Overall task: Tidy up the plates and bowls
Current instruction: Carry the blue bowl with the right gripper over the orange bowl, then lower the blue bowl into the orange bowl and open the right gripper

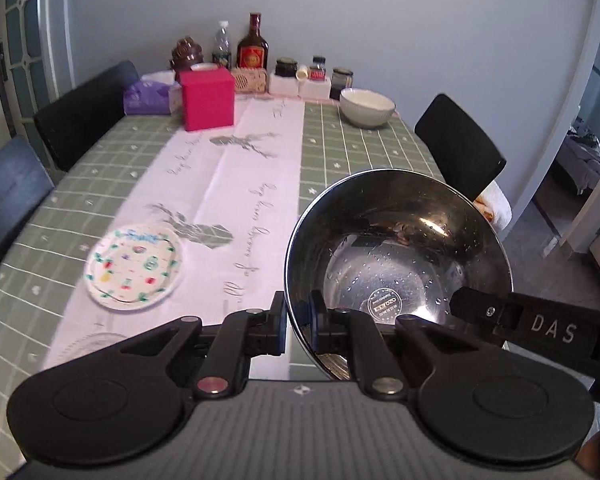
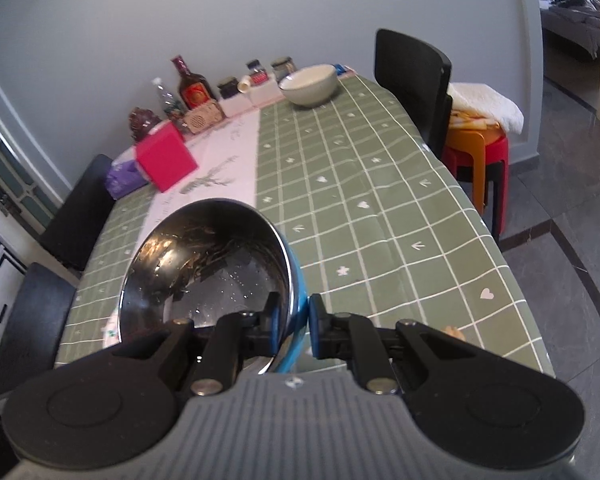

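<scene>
While rim-clamped, steel bowl (image 1: 398, 256) near table edge (image 2: 512, 280).

Green checked table (image 1: 340, 152) with white runner (image 1: 236, 184), patterned plate (image 1: 134, 266), ceramic bowl (image 1: 367, 107), pink box (image 1: 207, 98)

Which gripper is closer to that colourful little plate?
Left. The left gripper grips the steel bowl beside the patterned plate; the right gripper holds the bowl's far rim.
</scene>
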Available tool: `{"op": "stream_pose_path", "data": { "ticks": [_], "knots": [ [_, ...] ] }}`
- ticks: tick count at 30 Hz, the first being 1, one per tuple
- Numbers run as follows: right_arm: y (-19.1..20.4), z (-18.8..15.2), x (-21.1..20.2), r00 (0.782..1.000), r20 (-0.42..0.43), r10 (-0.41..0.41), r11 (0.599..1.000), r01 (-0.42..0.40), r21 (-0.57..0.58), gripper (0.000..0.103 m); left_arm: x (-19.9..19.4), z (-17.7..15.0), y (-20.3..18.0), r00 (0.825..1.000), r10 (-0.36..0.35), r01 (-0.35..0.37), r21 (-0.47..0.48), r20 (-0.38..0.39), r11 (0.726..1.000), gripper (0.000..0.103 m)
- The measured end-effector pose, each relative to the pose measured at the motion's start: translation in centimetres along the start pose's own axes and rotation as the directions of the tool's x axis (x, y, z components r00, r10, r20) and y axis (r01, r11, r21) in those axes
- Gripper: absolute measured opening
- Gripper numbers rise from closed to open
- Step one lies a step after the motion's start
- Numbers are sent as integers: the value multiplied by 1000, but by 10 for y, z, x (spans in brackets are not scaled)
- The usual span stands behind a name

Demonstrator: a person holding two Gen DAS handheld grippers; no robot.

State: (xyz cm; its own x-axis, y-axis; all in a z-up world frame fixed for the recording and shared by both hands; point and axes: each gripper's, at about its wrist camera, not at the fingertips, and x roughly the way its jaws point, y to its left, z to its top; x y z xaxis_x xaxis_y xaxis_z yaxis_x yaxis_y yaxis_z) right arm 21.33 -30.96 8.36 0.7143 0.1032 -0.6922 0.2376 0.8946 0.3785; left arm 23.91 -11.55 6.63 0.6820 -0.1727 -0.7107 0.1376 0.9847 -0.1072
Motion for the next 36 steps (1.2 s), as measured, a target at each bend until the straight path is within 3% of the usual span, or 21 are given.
{"op": "stream_pose_path", "data": {
  "ticks": [3, 7, 11, 17, 25, 31, 36],
  "knots": [
    [25, -10, -29, 999, 25, 30, 999, -29, -17, 12, -35, -3, 19, 999, 11, -10, -14, 31, 1000, 12],
    [66, -33, -65, 997, 64, 50, 990, -41, -135, 12, -78, -16, 51, 998, 15, -11, -53, 66, 999, 12],
    [97, -66, -88, 996, 56, 76, 980, -64, -191, 12, -108, -39, 84, 996, 50, -44, -88, 72, 995, 12],
    [126, -127, -98, 993, -53, 103, 967, -113, -230, 12, -134, -97, 134, 995, 97, -97, -141, -2, 985, 12],
    [133, -211, -84, 971, -214, 104, 961, -154, -232, 12, -144, -160, 164, 984, 170, -174, -124, -42, 977, 12],
    [128, -245, -66, 938, -327, 114, 964, -184, -193, 12, -140, -194, 181, 978, 181, -192, -105, -101, 976, 12],
    [130, -255, -58, 933, -347, 99, 962, -179, -207, 12, -131, -209, 193, 977, 157, -176, -128, -146, 976, 12]
  ]
}}
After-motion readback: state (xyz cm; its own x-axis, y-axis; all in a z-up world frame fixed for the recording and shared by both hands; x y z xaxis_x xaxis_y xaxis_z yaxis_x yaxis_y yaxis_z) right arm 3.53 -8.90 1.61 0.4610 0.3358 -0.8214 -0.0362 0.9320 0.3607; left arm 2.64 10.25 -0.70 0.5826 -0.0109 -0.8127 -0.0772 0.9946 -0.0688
